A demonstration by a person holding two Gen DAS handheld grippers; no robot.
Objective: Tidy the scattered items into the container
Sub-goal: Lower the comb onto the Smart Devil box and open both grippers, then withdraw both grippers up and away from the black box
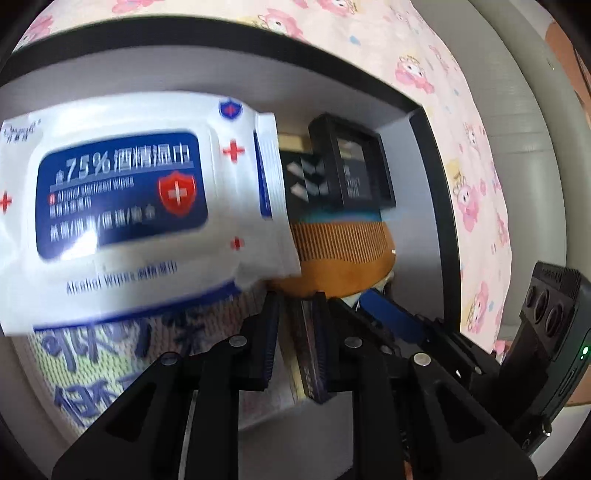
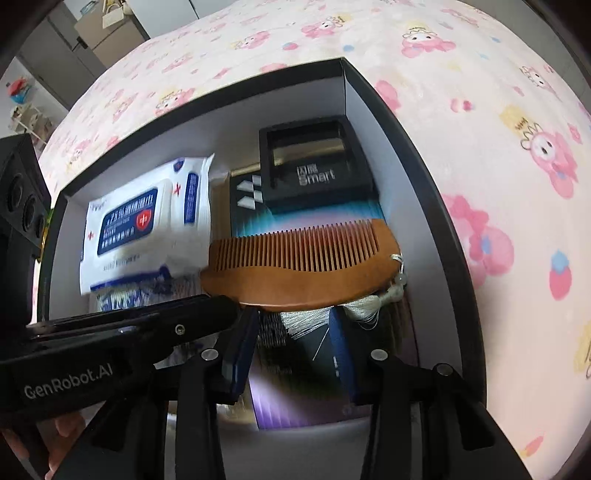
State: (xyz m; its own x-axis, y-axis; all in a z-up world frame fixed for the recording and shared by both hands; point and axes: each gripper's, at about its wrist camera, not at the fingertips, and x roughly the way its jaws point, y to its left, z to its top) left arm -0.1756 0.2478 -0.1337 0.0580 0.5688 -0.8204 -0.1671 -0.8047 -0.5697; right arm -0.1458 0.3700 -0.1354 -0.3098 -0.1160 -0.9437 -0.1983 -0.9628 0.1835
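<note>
The container (image 2: 424, 166) is a black box with a white inside. In it a white and blue wipes pack (image 2: 140, 229) lies blurred on a knit-print pack (image 2: 122, 299). Beside them a wooden comb (image 2: 303, 266) with a pale tassel (image 2: 362, 306) rests on a flat iridescent box (image 2: 295, 387), and a small black box (image 2: 317, 166) sits behind. My left gripper (image 1: 297, 306) is shut on the flat box's edge (image 1: 314, 369). My right gripper (image 2: 293, 321) stands partly open over that box, the tassel near its right finger and nothing pressed.
A pink cartoon-print cloth (image 2: 498, 110) surrounds the container on all sides. Cardboard boxes and cupboards (image 2: 107, 33) stand far off at the top left. A hand (image 2: 62, 435) holds the left gripper's handle at the bottom left.
</note>
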